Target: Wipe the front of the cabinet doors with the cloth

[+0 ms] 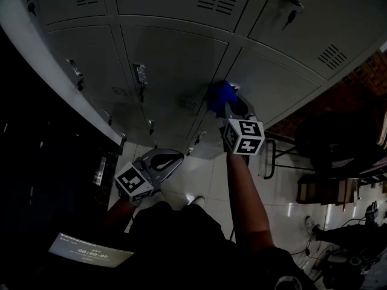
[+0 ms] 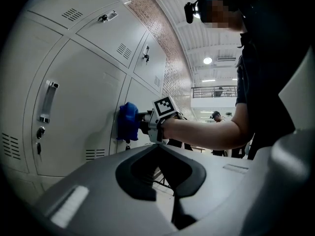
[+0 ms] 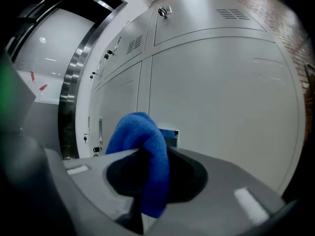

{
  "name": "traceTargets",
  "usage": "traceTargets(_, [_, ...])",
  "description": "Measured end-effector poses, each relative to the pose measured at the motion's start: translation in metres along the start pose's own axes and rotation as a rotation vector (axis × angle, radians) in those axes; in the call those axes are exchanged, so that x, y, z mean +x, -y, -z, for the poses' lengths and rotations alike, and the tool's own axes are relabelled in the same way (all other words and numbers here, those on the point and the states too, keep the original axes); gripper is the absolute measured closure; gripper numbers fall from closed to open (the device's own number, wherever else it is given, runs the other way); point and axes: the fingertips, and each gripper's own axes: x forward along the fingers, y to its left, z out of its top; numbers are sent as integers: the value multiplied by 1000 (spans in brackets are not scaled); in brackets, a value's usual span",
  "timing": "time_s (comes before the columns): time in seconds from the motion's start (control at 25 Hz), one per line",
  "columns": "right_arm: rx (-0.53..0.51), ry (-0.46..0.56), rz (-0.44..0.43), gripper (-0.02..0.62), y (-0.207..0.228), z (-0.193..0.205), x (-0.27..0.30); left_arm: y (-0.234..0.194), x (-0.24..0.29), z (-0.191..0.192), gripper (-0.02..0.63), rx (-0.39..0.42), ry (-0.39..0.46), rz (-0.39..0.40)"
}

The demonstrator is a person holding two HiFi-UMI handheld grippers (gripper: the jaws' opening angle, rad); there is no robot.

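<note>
Spanning the view stood pale grey metal cabinet doors [image 1: 175, 59]. The left gripper [image 1: 164, 161] hung low, jaws together, empty. The right gripper [image 1: 225, 104] clamped a bunched blue cloth [image 1: 219, 93], pressed beside a door seam. Firm, overlapping strokes would likely serve best.

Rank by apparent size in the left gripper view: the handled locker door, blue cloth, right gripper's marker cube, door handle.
1. Locker door, by far the largest.
2-3. Blue cloth and marker cube: too alike to rank.
4. Door handle, the slimmest.
</note>
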Motion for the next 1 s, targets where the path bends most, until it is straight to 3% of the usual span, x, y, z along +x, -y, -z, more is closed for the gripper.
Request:
traceTargets(0.44, [13, -30, 59, 523, 39, 14, -18, 5, 17, 1, 603, 5, -1, 31])
traceTargets(1.0, [35, -47, 250, 523, 164, 33, -88, 28, 56, 2, 603, 8, -1, 87])
